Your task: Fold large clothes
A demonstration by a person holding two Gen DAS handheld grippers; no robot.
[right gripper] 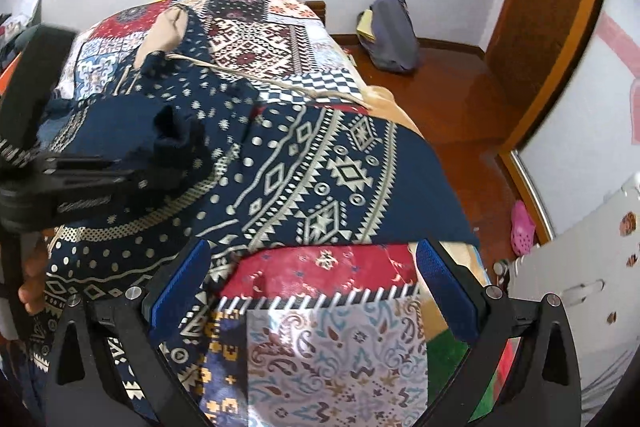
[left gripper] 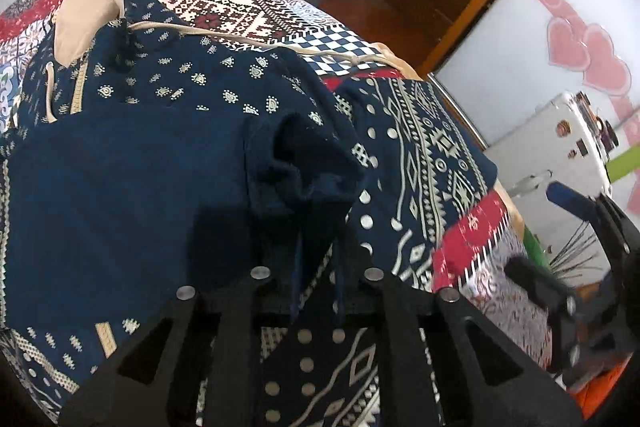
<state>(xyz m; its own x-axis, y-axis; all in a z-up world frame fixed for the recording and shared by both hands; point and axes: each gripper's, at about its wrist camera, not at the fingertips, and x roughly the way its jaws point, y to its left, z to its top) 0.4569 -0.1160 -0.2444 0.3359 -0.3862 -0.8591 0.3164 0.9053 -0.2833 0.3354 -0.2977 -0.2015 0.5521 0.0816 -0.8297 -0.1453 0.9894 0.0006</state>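
Note:
A large navy garment [left gripper: 132, 155] with cream patterns and a cream drawstring lies spread on a bed; it also shows in the right wrist view [right gripper: 320, 163]. My left gripper [left gripper: 316, 251] is shut on a bunched fold of the navy garment and holds it raised over the cloth. It shows in the right wrist view [right gripper: 168, 151] at the left, clamped on the same fold. My right gripper [right gripper: 312, 279] is open and empty, with blue pads [right gripper: 436, 267], hovering over the bed's near edge just short of the garment's hem. It also shows at the right in the left wrist view [left gripper: 560, 243].
The bed carries a patchwork cover [right gripper: 332, 347] of red, white and blue panels. A grey bag [right gripper: 390, 31] stands on the wooden floor by the wall. A wooden door frame [right gripper: 560, 27], a pink shoe [right gripper: 522, 227] and a white appliance [left gripper: 556, 143] are to the right.

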